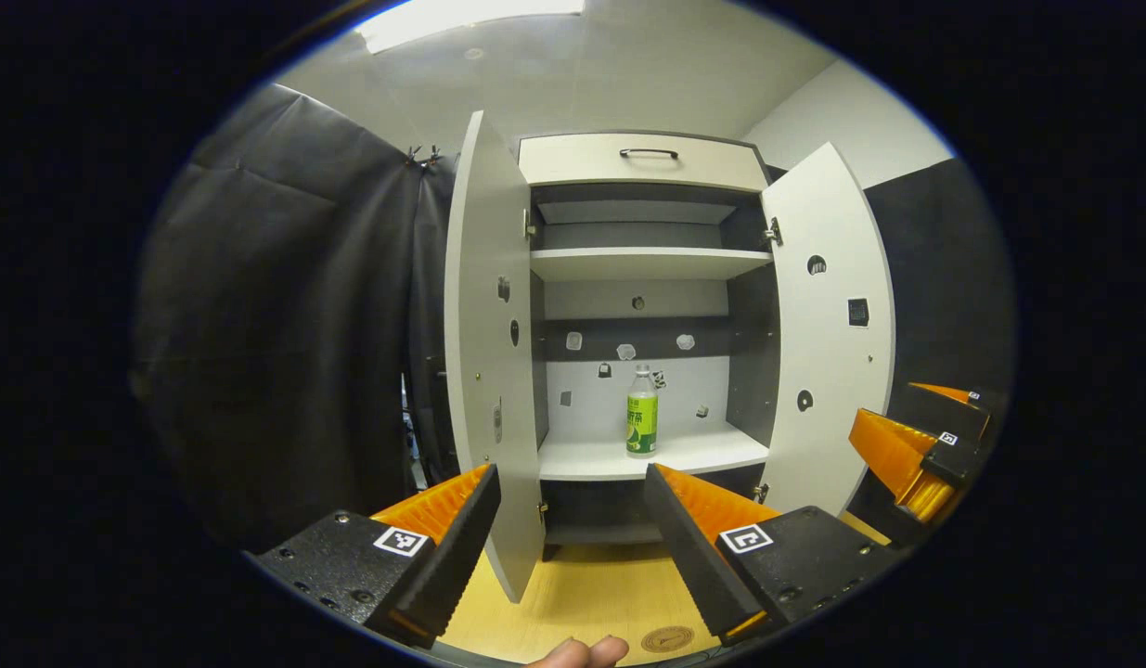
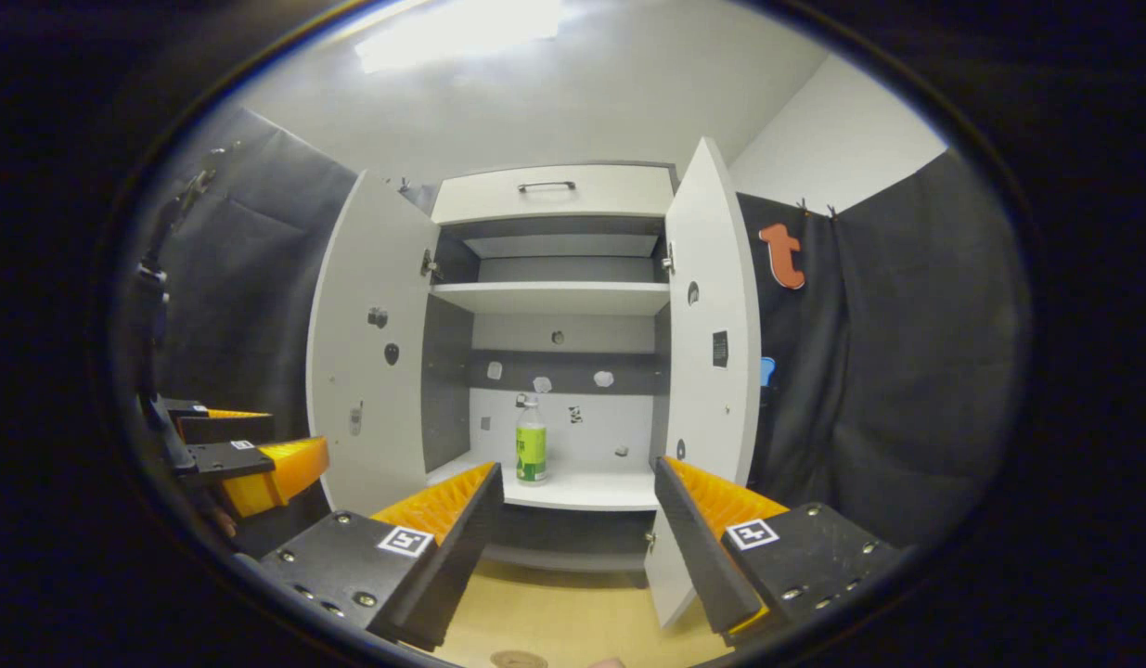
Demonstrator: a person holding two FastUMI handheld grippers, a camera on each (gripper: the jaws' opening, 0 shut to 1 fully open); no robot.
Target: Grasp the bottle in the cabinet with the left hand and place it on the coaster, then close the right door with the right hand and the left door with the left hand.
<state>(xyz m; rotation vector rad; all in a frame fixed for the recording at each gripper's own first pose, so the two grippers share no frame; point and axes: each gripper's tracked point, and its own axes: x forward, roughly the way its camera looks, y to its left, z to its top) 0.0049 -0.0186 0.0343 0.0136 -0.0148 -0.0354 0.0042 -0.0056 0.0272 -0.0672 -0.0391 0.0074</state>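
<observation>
Left gripper view, cylindrical bottle (image 1: 641, 411) (green label), upright

bottle (image 1: 641, 414): green label, white cap | cabinet (image 1: 643, 161): white, dark grey back | coaster (image 1: 666, 638): tan

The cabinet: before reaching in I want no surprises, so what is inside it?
On the lower shelf of the cabinet one bottle stands upright, apart from the walls. The upper shelf looks bare from below; its top surface is hidden.
</observation>
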